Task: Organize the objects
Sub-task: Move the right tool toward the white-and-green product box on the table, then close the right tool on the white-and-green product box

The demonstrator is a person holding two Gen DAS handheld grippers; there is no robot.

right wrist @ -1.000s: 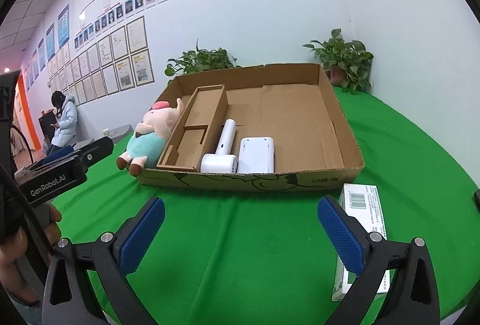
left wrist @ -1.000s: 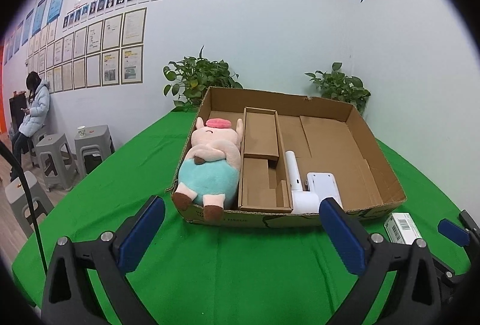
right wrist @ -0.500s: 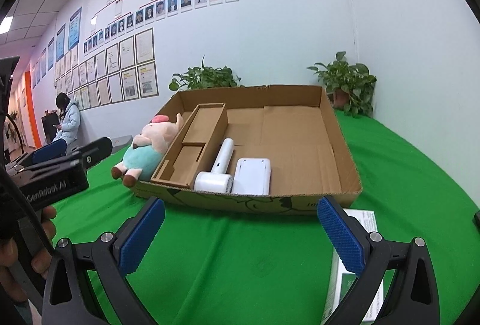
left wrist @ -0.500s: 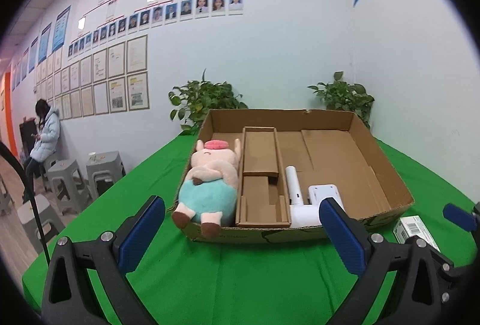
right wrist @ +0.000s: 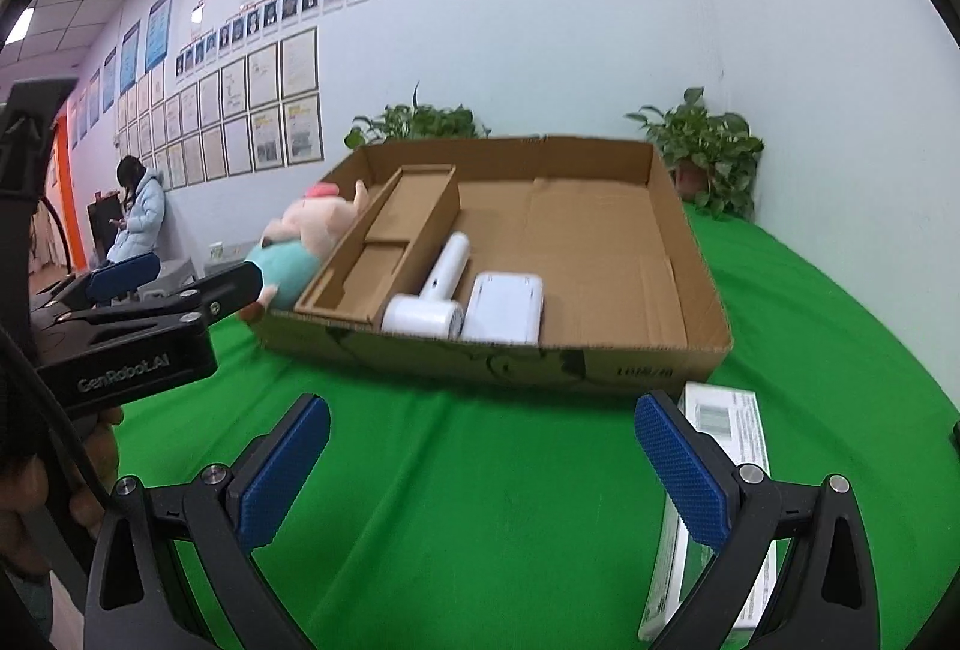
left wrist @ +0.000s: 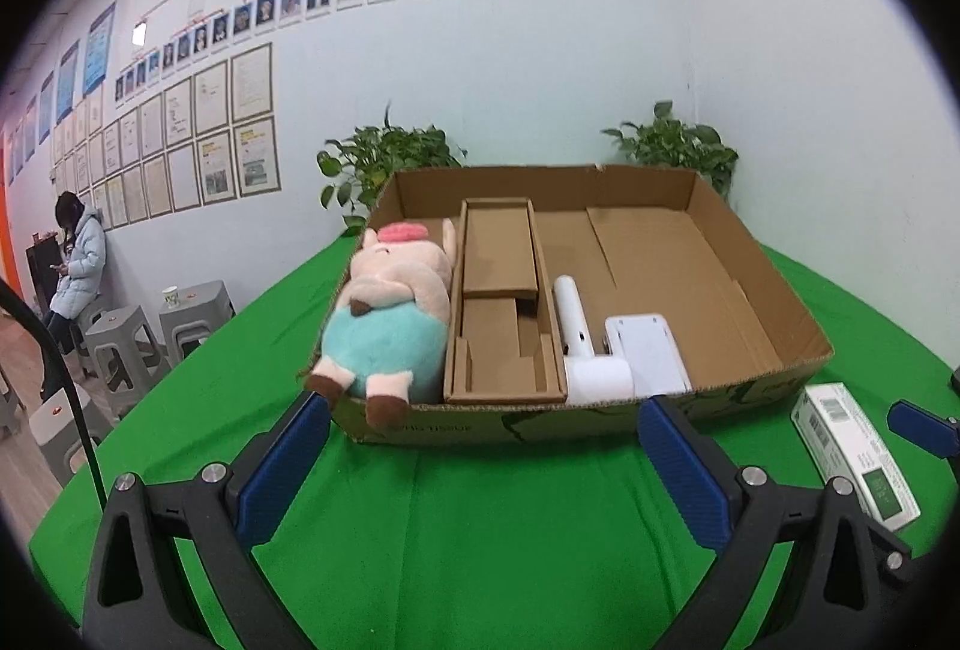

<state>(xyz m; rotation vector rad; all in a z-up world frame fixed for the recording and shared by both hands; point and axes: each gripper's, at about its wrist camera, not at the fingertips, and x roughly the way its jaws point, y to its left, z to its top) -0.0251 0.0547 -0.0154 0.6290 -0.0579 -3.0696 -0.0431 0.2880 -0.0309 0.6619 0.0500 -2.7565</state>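
A shallow cardboard box [left wrist: 762, 284] [right wrist: 690, 254] stands on the green table. In it lie a plush pig [left wrist: 390, 314] [right wrist: 306, 236] at the left, a brown cardboard insert [left wrist: 501, 302] [right wrist: 390, 248], a white handheld device [left wrist: 585, 350] [right wrist: 435, 296] and a flat white pack [left wrist: 648, 353] [right wrist: 507, 305]. A white-and-green carton [left wrist: 852, 446] [right wrist: 720, 476] lies on the cloth outside the box, at its front right. My left gripper [left wrist: 480, 464] is open and empty before the box. My right gripper [right wrist: 480, 464] is open and empty, its right finger over the carton.
Two potted plants [left wrist: 384, 164] [left wrist: 678, 146] stand behind the box against the white wall. Grey stools [left wrist: 120, 338] and a seated person [left wrist: 78, 254] are off the table's left side. The left gripper body [right wrist: 120, 338] shows at the left of the right wrist view.
Both grippers have dropped lower and tilted up, so the box sits higher in both views. The right gripper has closed in on the white-and-green carton. Both stay open.
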